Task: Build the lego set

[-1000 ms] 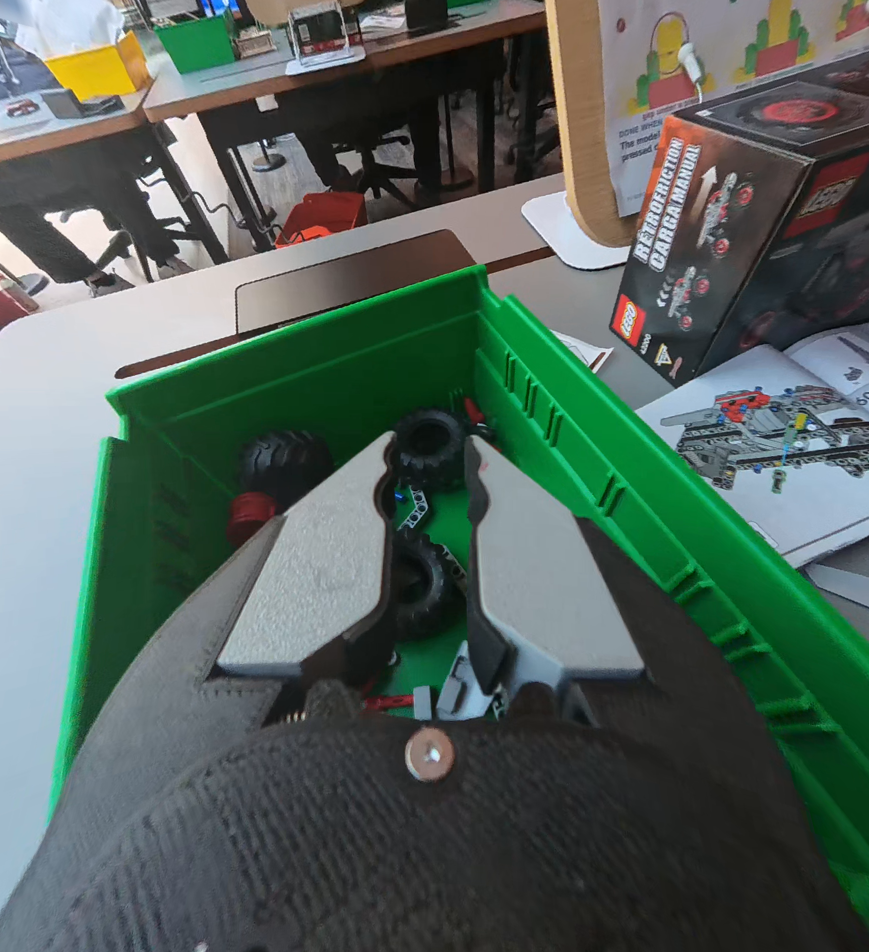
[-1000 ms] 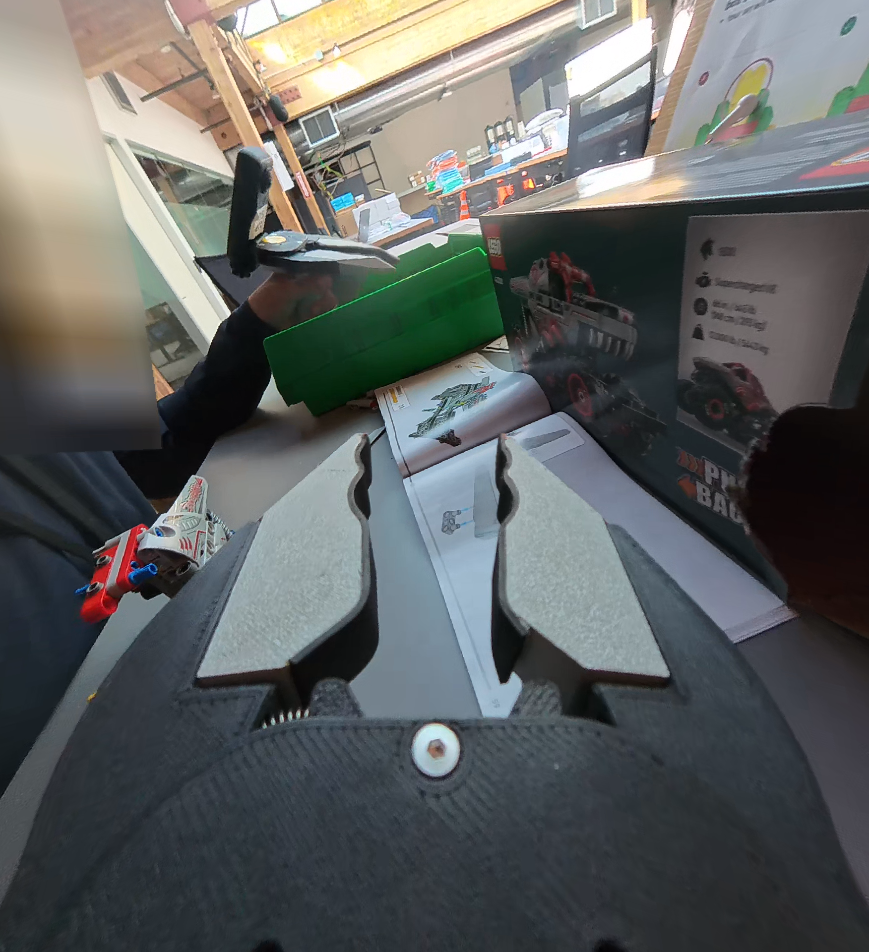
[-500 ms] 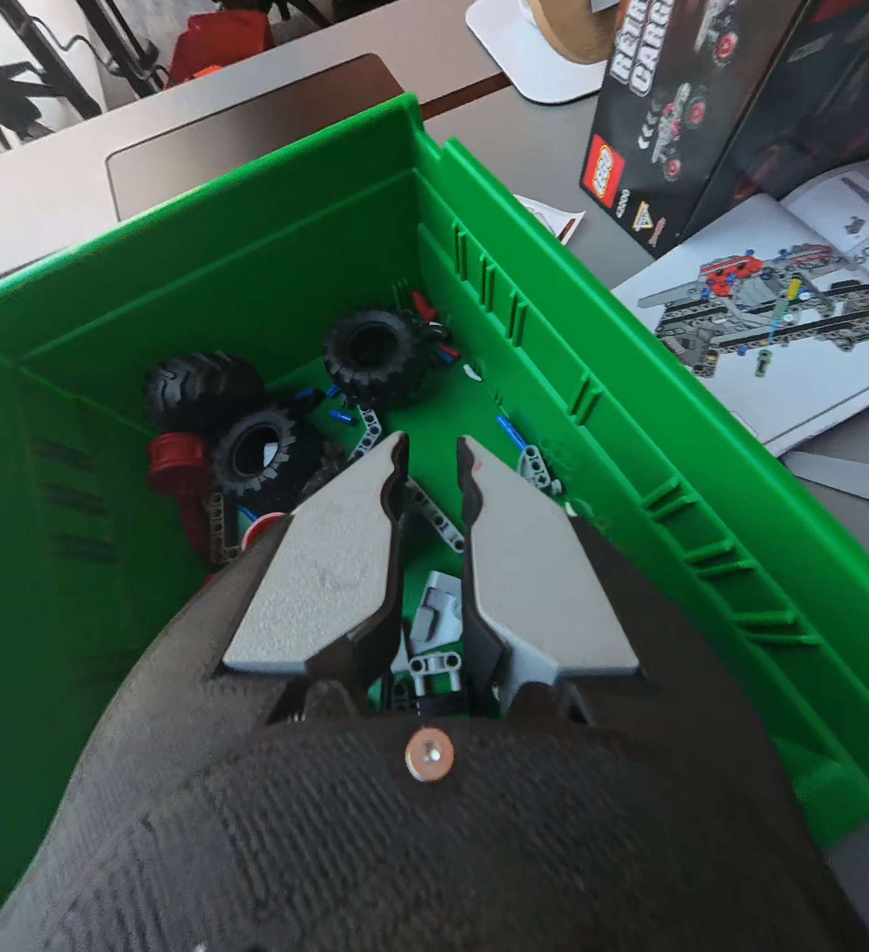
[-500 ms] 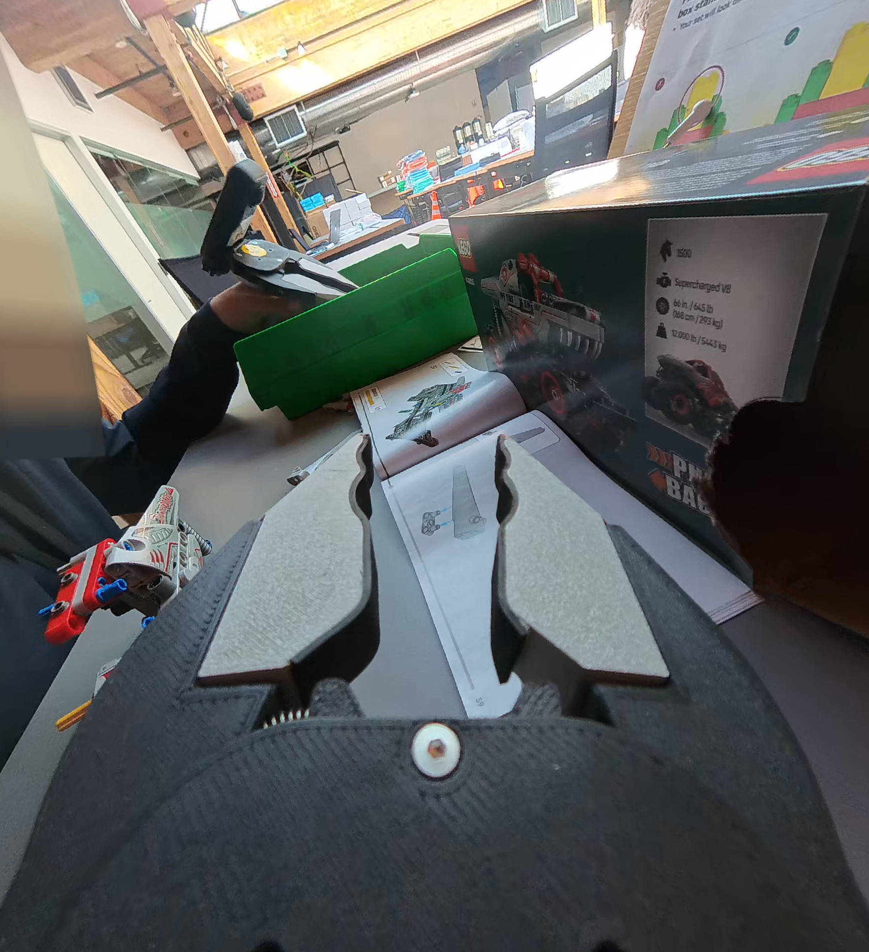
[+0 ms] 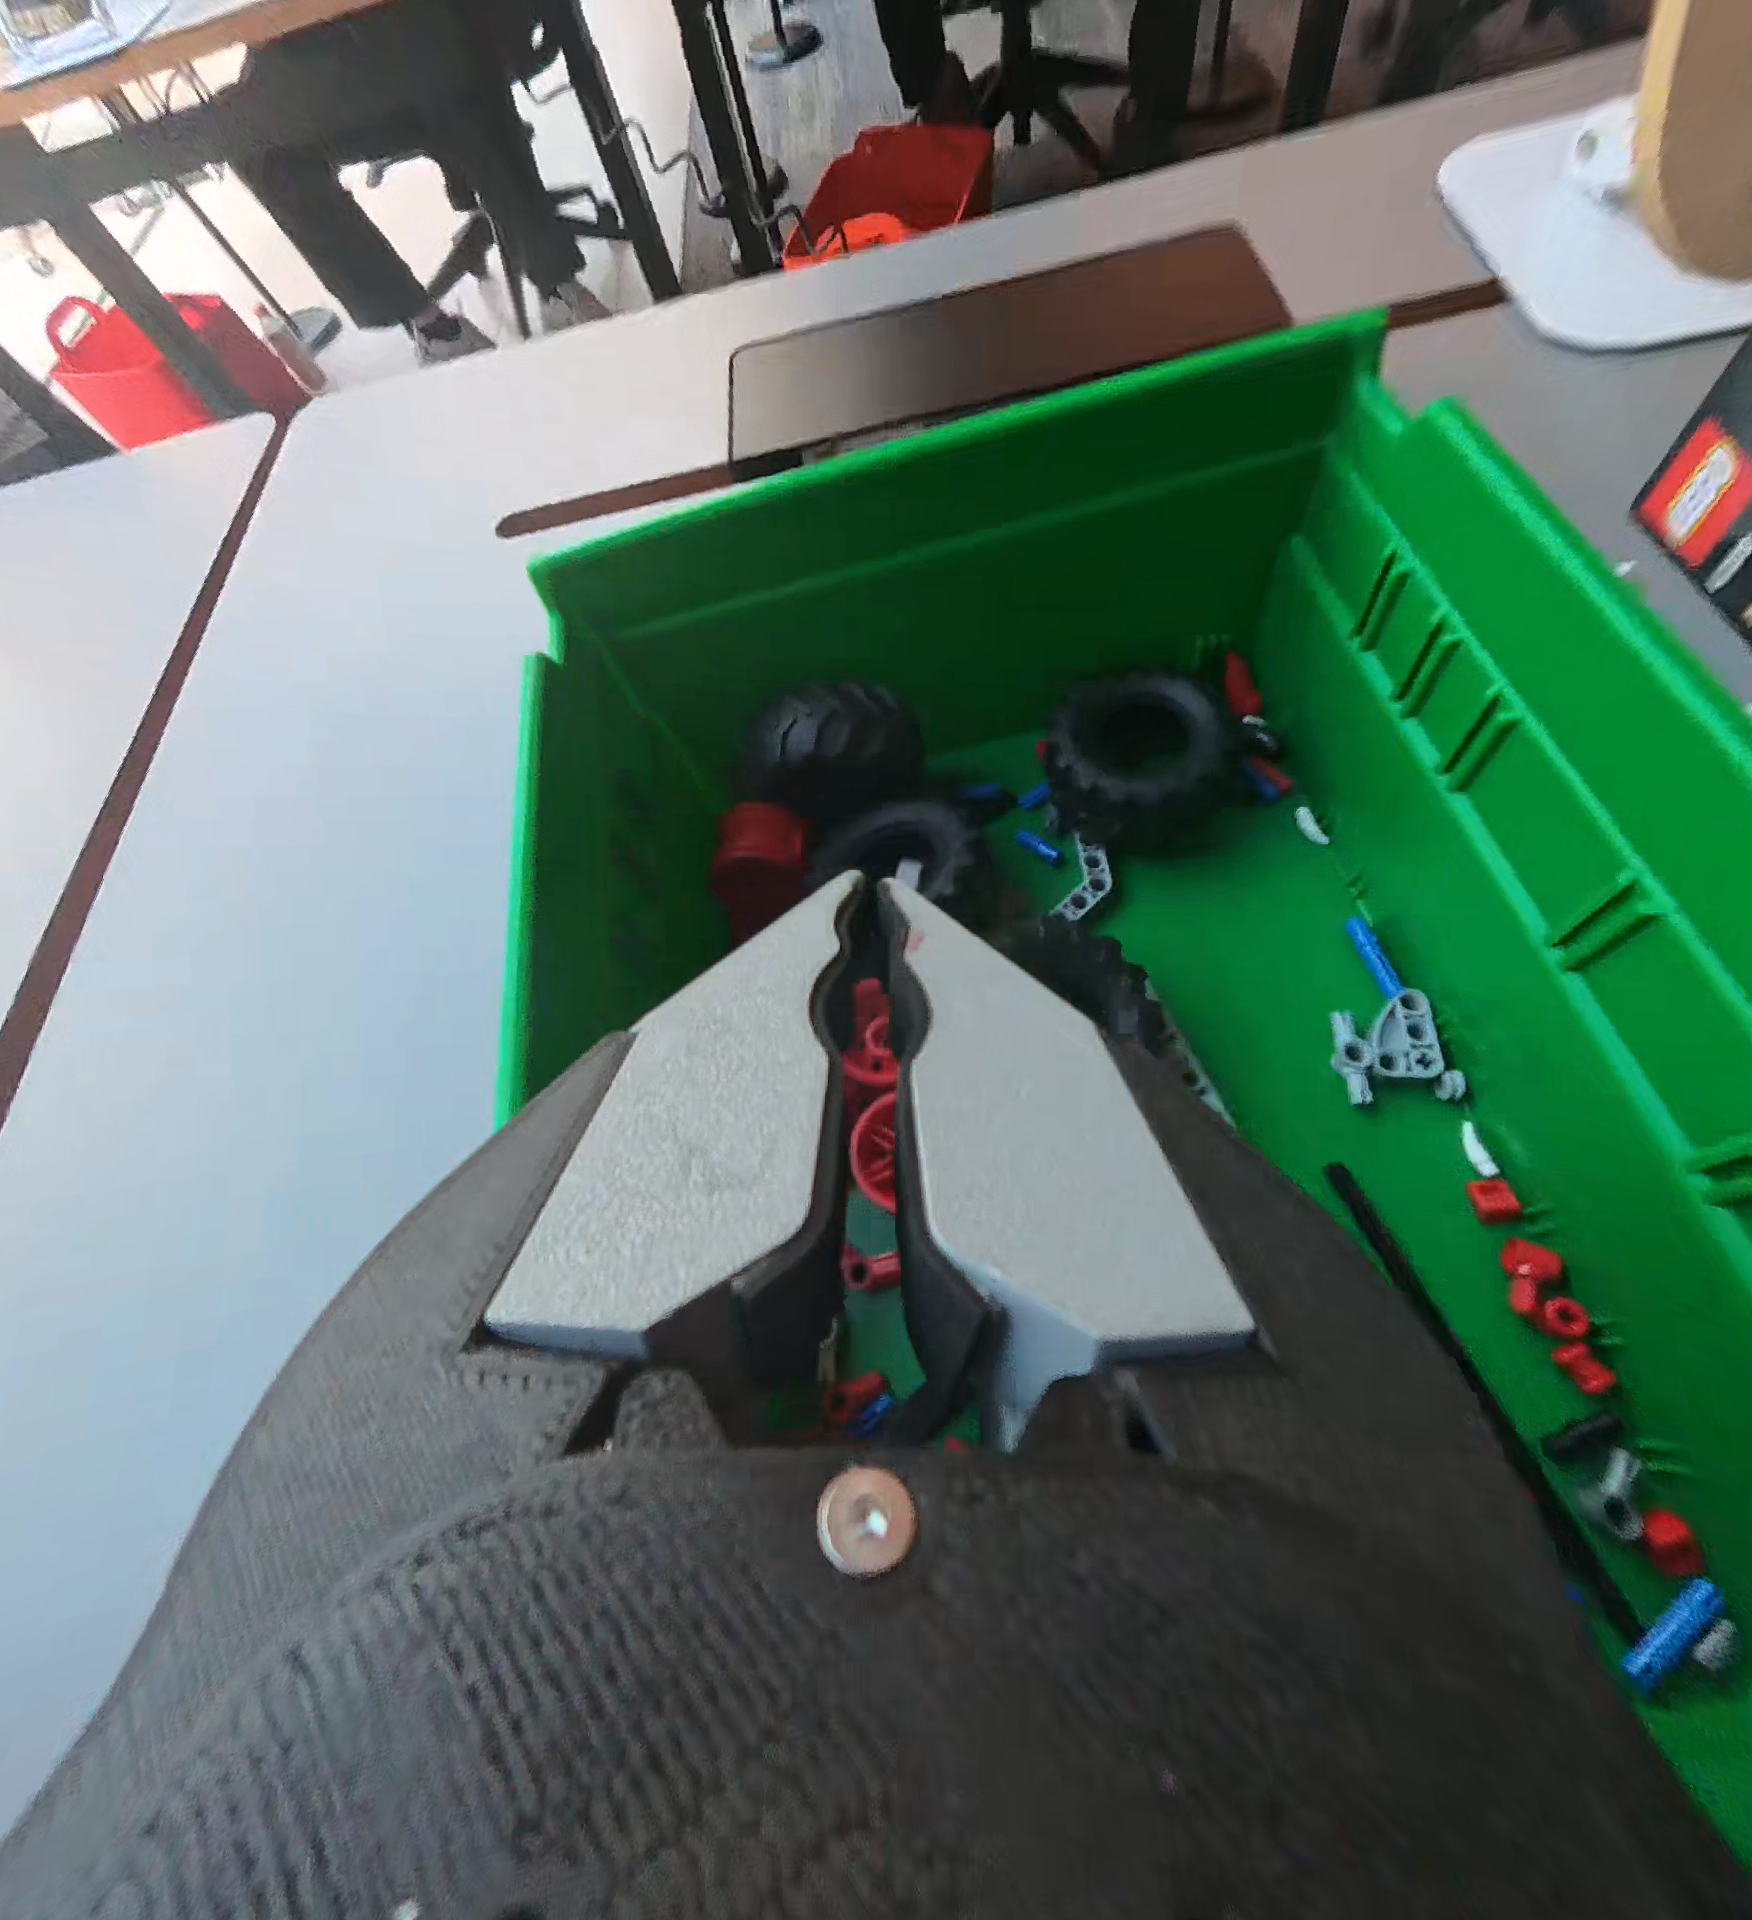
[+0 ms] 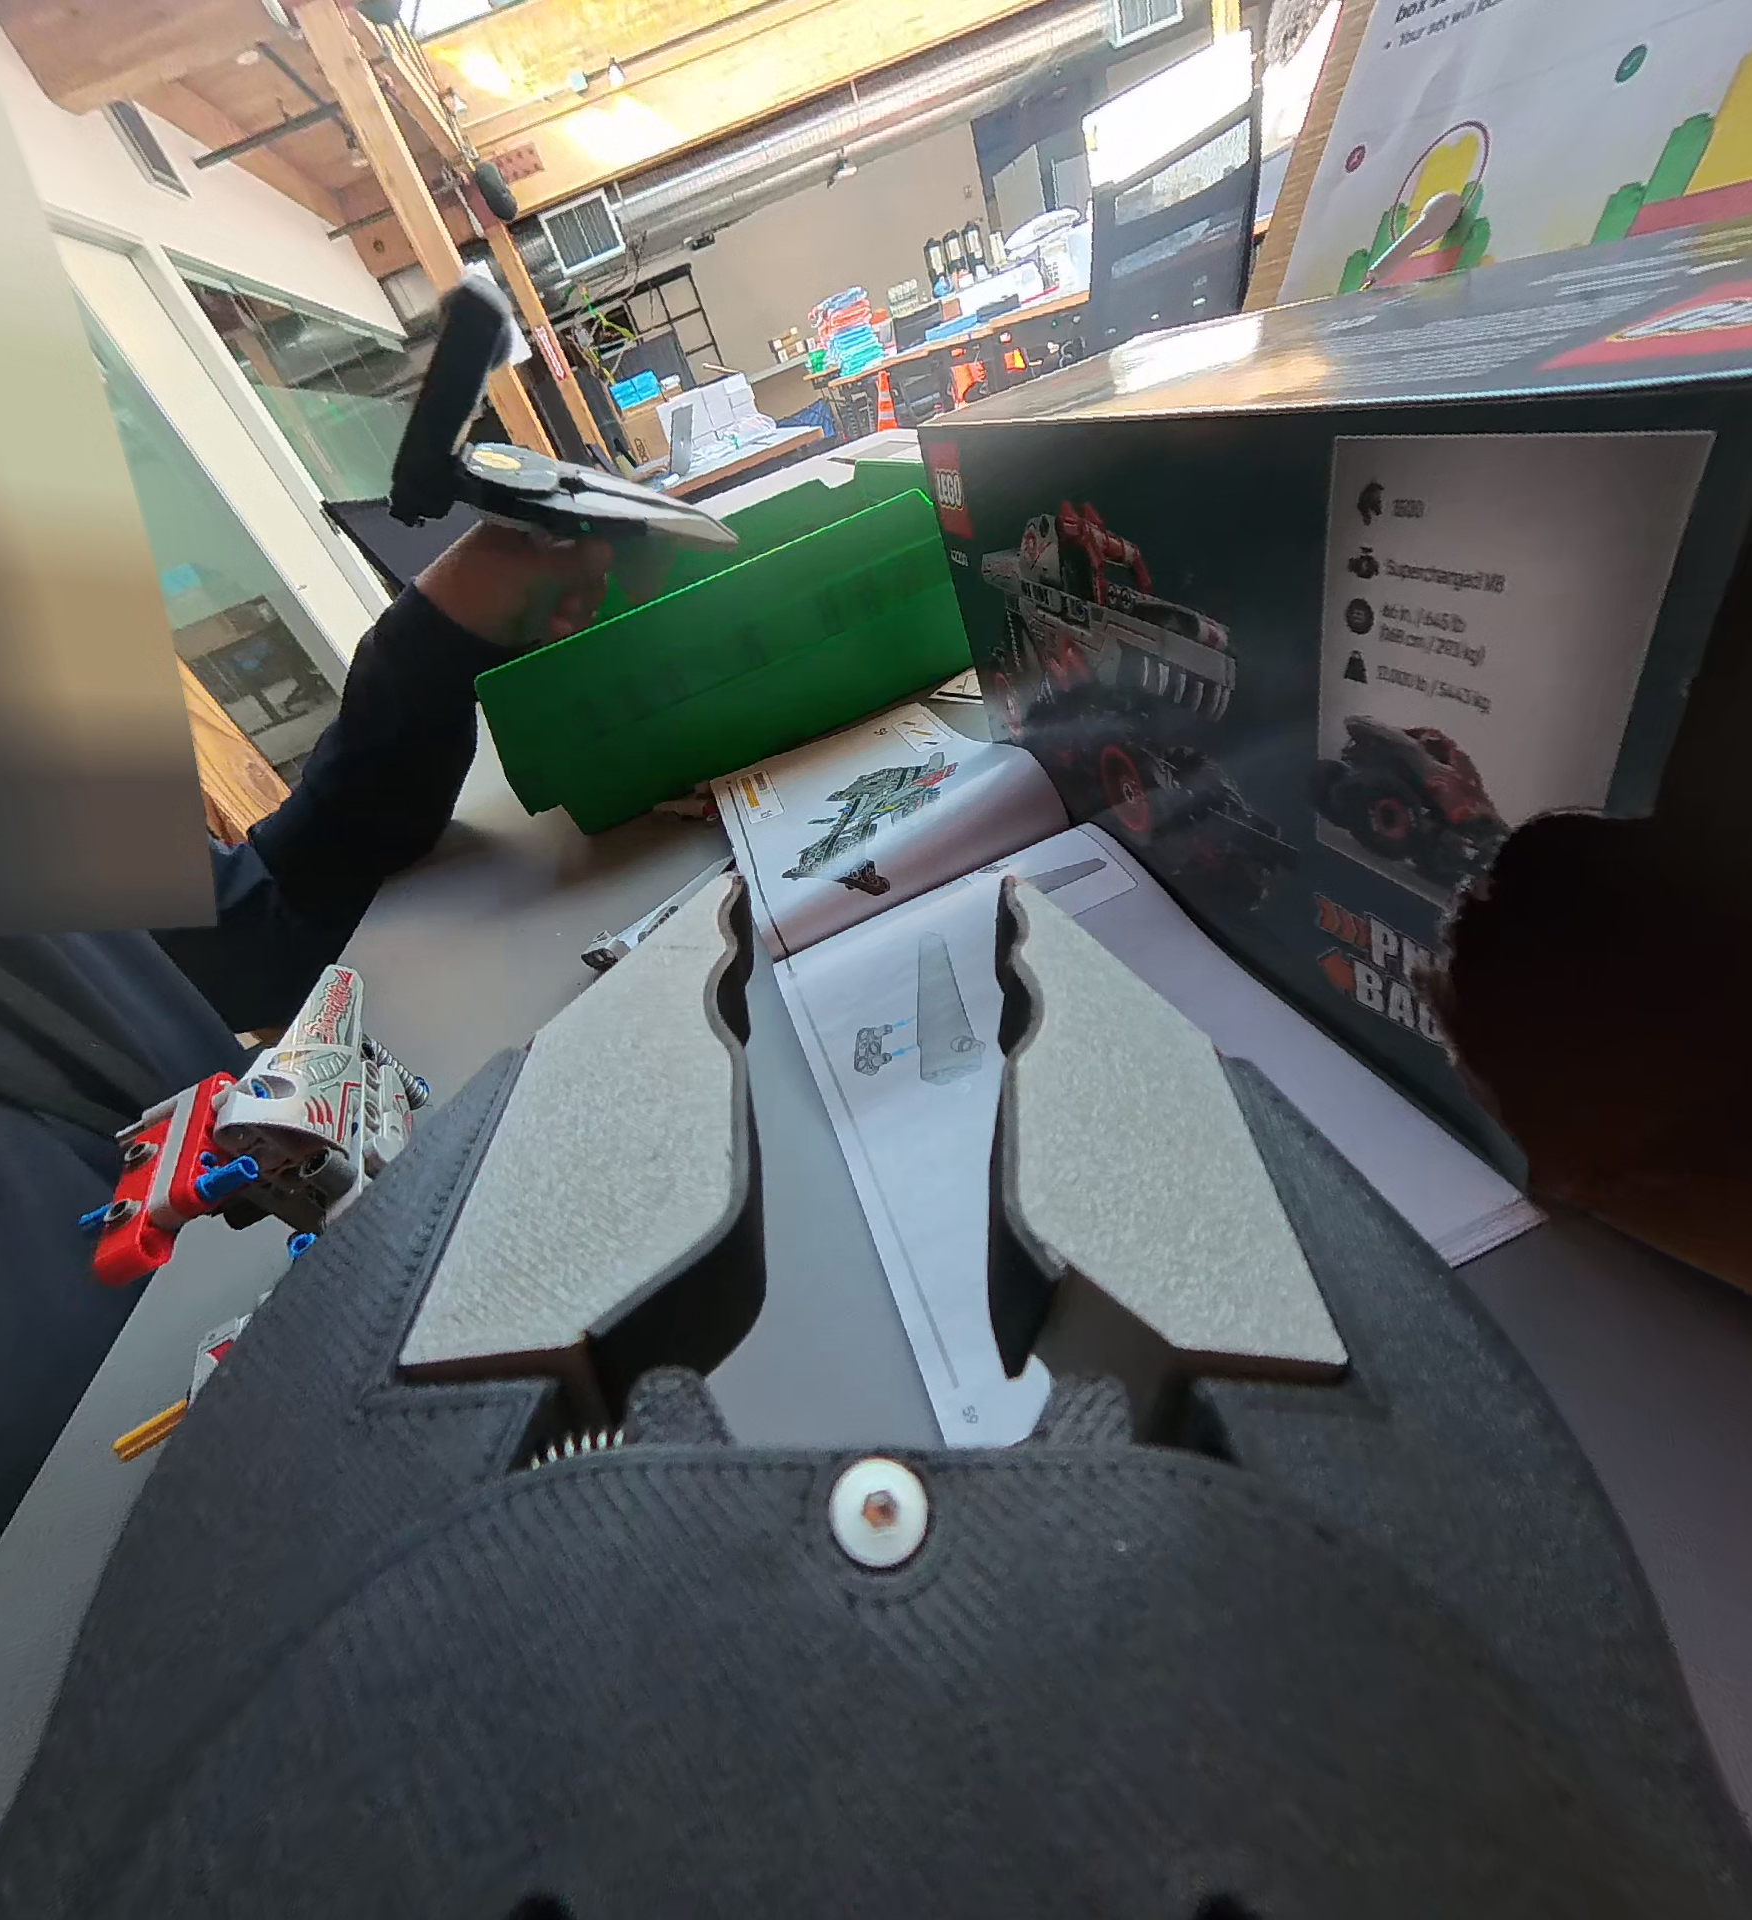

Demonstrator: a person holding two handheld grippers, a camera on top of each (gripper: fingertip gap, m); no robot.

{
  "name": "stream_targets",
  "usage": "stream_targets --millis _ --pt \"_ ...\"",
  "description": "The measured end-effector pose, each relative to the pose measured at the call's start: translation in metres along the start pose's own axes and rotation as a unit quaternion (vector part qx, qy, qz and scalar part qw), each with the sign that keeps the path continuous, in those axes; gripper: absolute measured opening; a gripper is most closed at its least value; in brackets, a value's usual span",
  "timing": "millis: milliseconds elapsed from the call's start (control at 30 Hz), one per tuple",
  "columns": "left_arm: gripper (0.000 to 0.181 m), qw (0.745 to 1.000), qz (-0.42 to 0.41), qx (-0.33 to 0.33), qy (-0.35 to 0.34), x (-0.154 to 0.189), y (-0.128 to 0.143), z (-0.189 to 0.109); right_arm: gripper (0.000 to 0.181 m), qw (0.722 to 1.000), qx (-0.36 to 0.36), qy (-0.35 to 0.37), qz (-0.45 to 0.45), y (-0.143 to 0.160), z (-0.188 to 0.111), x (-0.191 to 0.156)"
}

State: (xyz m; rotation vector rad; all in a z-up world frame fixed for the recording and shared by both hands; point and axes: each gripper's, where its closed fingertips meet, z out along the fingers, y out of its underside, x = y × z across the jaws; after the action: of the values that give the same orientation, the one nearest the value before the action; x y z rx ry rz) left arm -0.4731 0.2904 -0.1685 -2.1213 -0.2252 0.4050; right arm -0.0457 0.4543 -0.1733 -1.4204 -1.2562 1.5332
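The left gripper (image 5: 870, 894) is held over the near left of the green bin (image 5: 955, 540), its jaws nearly closed on nothing, with black tyres (image 5: 1137, 758) lying beyond. The right gripper (image 6: 867, 935) is seen with jaws open over the instruction booklet (image 6: 955, 831); the part-built lego model (image 6: 259, 1132) rests at its left.

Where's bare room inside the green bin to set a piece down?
The open patch in the green bin is the mid floor, between the tyres at the far end and the grey bracket by the right wall. The far-left corner is crowded with tyres and red hubs. Small red pieces line the right wall nearer the camera.
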Motion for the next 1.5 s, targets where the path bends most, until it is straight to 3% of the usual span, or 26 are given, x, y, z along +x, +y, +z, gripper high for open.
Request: stream_targets --millis 167,233,333,367,467,533,767,800,833,867,900,1000,1033,1100,1267,1400,1500 --pt "0.0 0.994 0.045 -0.103 0.013 0.019 0.041 0.023 0.044 1.0 -0.001 -0.002 -0.001 0.0 0.0 -0.001" --pt "0.0 0.994 0.056 -0.09 0.021 0.025 0.035 0.024 0.044 1.0 -0.003 -0.004 -0.002 0.001 0.001 -0.002" --pt "0.0 0.982 -0.036 -0.001 0.185 0.065 -0.003 0.002 0.044 1.0 -0.007 -0.008 -0.006 0.002 0.001 -0.003" --pt "0.0 0.974 -0.074 0.034 0.212 0.064 -0.018 -0.005 0.044 1.0 -0.007 -0.008 -0.007 0.002 0.001 -0.004" --pt "0.0 0.987 -0.087 0.082 0.108 0.018 -0.029 -0.003 0.044 1.0 -0.008 -0.009 -0.009 0.002 0.002 -0.004" --pt "0.0 0.994 -0.064 0.076 0.045 0.0 -0.023 0.002 0.043 1.0 -0.008 -0.01 -0.009 0.002 0.002 -0.005" --pt "0.0 0.991 0.048 -0.122 0.011 0.024 0.049 0.042 0.043 1.0 -0.01 -0.011 -0.011 0.003 0.002 -0.005" --pt "0.0 0.99 0.052 -0.108 0.067 0.043 0.044 0.04 0.043 1.0 -0.011 -0.012 -0.012 0.003 0.002 -0.006" --pt "0.0 0.986 0.022 -0.081 0.146 0.068 0.033 0.033 0.043 1.0 -0.012 -0.012 -0.012 0.003 0.002 -0.006" --pt "0.0 0.981 -0.02 -0.054 0.184 0.076 0.019 0.027 0.043 1.0 -0.013 -0.013 -0.013 0.003 0.003 -0.006" --pt "0.0 0.983 -0.045 -0.034 0.174 0.07 0.009 0.025 0.043 1.0 -0.013 -0.014 -0.013 0.004 0.003 -0.006" --pt "0.0 1.0 0.003 -0.008 0.01 0.013 0.005 0.032 0.043 1.0 -0.012 -0.014 -0.012 0.003 0.002 -0.006" --pt "0.0 1.0 0.018 -0.005 -0.01 0.006 0.006 0.034 0.043 1.0 -0.012 -0.014 -0.011 0.003 0.002 -0.006" --pt "0.02 0.999 0.024 -0.026 0.008 0.011 0.014 0.041 0.043 1.0 -0.011 -0.014 -0.011 0.003 0.002 -0.006" --pt "0.041 0.99 0.042 -0.129 0.034 0.017 0.038 0.063 0.042 1.0 -0.009 -0.014 -0.015 0.003 0.002 -0.007" --pt "0.024 0.979 0.058 -0.184 0.062 0.02 0.049 0.076 0.041 1.0 -0.009 -0.016 -0.017 0.003 0.002 -0.009" --pt "0.019 0.992 0.031 -0.085 0.091 0.023 0.013 0.063 0.041 1.0 -0.012 -0.021 -0.019 0.004 0.003 -0.011"
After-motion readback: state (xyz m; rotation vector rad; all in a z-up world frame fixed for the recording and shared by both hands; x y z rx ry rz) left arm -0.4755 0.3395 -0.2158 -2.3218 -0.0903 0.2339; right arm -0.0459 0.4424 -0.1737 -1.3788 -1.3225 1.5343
